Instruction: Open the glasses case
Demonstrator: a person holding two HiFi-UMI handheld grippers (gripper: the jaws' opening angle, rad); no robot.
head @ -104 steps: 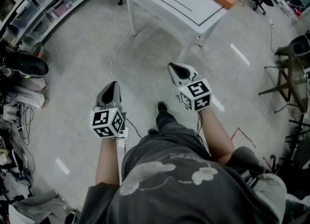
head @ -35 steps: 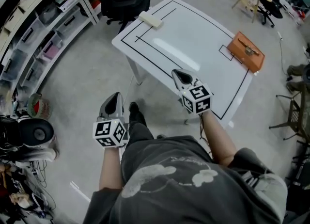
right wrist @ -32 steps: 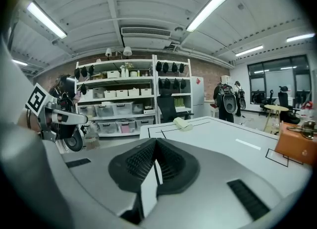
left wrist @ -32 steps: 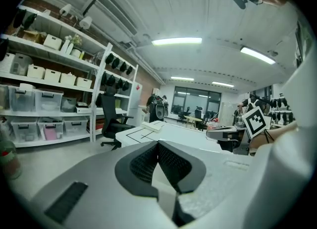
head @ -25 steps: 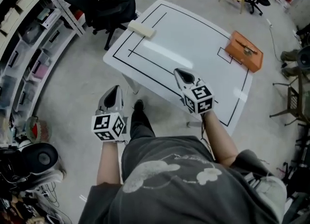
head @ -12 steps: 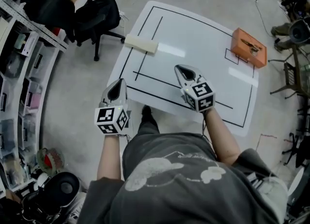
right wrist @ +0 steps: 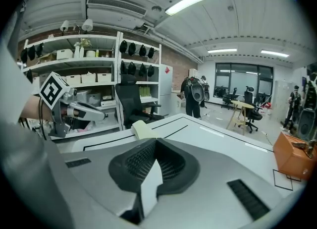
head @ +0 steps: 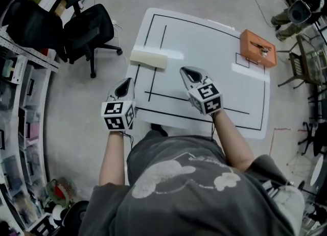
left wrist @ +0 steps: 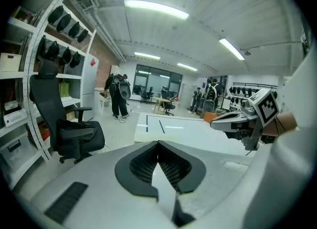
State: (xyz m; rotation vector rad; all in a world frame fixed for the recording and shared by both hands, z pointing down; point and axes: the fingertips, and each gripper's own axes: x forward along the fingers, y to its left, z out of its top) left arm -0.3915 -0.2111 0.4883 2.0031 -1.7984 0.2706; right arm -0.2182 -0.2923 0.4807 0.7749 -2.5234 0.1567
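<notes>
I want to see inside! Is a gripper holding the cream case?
No, the cream case lies alone on the table, and the left gripper and right gripper are both apart from it.

Your head camera looks steeply down over the worktop (head: 204, 46) from its near edge. Cameras on your left hand-held gripper (head: 124, 86) and right hand-held gripper (head: 188, 72) look low across the same worktop.

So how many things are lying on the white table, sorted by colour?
Cream box: 1
Orange box: 1
Total on the table: 2
</notes>
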